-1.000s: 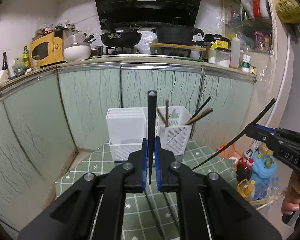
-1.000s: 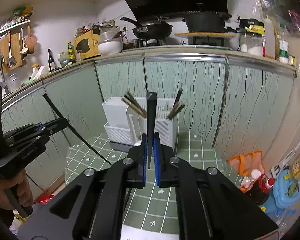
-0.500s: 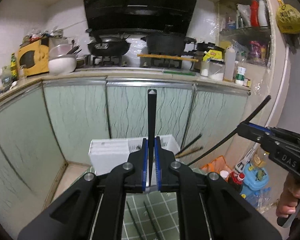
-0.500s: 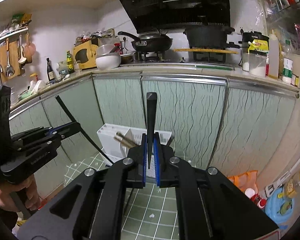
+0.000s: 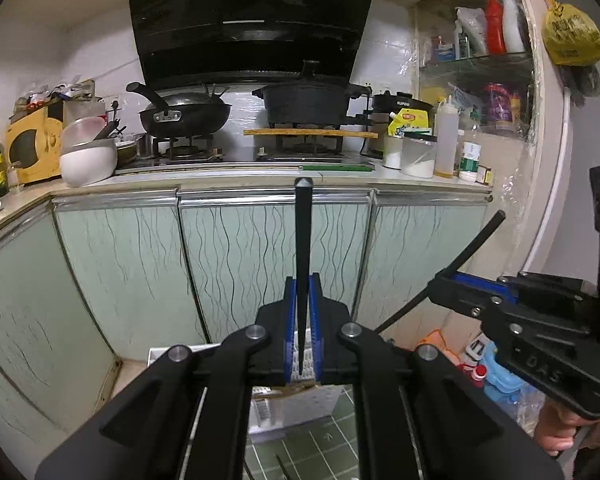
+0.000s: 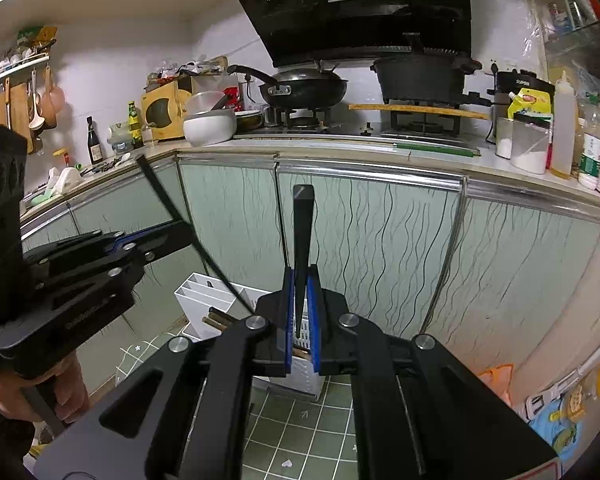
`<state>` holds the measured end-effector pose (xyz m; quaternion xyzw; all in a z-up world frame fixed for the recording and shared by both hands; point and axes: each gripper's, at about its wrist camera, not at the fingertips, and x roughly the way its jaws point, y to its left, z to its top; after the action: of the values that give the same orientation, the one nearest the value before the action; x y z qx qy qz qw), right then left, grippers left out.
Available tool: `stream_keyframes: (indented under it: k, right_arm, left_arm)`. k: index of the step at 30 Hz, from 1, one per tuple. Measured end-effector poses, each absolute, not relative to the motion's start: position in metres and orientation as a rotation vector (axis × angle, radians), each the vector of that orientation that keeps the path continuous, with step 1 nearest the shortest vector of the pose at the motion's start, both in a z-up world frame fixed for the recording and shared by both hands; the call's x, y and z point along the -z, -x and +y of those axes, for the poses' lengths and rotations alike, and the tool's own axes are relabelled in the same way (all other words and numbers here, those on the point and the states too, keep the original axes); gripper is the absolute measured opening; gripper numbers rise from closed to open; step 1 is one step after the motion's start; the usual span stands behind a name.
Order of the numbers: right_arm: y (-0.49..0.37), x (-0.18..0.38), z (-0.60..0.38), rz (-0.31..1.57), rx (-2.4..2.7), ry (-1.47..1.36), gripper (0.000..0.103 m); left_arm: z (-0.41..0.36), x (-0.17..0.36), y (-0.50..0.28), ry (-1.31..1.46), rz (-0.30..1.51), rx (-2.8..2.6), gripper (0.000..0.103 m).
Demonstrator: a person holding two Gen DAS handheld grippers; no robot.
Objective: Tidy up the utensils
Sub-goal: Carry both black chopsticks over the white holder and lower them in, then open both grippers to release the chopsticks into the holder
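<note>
Two black tapered chopsticks are in play, one per gripper. Your left gripper (image 5: pixel 302 336) has its blue-padded jaws clamped tight on a black chopstick (image 5: pixel 302 240) that stands nearly straight up, thick end at the top, thin tip poking down between the pads. Same deal on the other side: your right gripper (image 6: pixel 302 320) is pinched shut on its own black chopstick (image 6: pixel 302 232), also upright with the blunt end up.

From the left wrist view you can see the right gripper (image 5: pixel 436 292) off to the right, its chopstick slanting up and away, with your right hand (image 5: pixel 556 432) wrapped on the handle. From the right wrist view the left gripper (image 6: pixel 180 234) shows at the left, stick angled up, your left hand (image 6: pixel 32 396) below it.

Under both grippers sits the white slotted plastic utensil holder (image 6: pixel 208 296), on the green tiled floor (image 6: pixel 312 432) in front of the pale green cabinet doors (image 6: pixel 236 216). A couple of brown wooden chopsticks (image 6: pixel 216 318) are already poking out of it. Both black sticks are up in the air above the holder, not touching it.
</note>
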<state>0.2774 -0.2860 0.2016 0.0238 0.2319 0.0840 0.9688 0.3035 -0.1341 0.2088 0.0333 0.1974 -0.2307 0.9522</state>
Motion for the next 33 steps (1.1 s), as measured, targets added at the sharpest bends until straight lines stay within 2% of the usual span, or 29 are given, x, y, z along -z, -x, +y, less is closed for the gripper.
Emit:
stream_keyframes:
  k: [19,20,21,22,23,24,25,27,33]
  right_arm:
    - [-0.337,-0.135,-0.288,0.57,-0.217,0.014,0.006]
    - [-0.337,-0.135,-0.289,0.567,-0.209,0.028,0.01]
    - [-0.336,-0.137,-0.292,0.557,-0.203,0.038,0.032]
    - [-0.334,-0.139,-0.296,0.547,-0.196,0.043,0.048]
    - [-0.334,-0.139,-0.296,0.547,-0.196,0.043,0.08]
    - [-0.326,-0.146,-0.302,0.497,-0.178,0.05,0.088]
    - [-0.326,-0.146,-0.302,0.497,-0.178,0.05,0.088]
    - [-0.32,-0.152,-0.307,0.482,-0.183,0.057,0.096]
    - [-0.303,-0.159,-0.307,0.475,-0.159,0.108,0.096]
  left_arm:
    - [-0.14,-0.129,-0.367,-0.112,0.491,0.542,0.007]
    - [-0.138,-0.129,-0.368,-0.112,0.489,0.536,0.007]
    - [-0.135,-0.13,-0.368,-0.11,0.484,0.529,0.023]
    - [-0.131,-0.131,-0.367,-0.109,0.48,0.523,0.076]
    - [-0.125,-0.135,-0.365,-0.11,0.458,0.496,0.096]
    - [-0.119,-0.139,-0.362,-0.11,0.423,0.476,0.098]
    - [-0.115,-0.142,-0.36,-0.116,0.415,0.476,0.098]
    - [-0.11,-0.147,-0.359,-0.124,0.424,0.476,0.098]
    - [-0.103,-0.155,-0.339,-0.181,0.416,0.441,0.098]
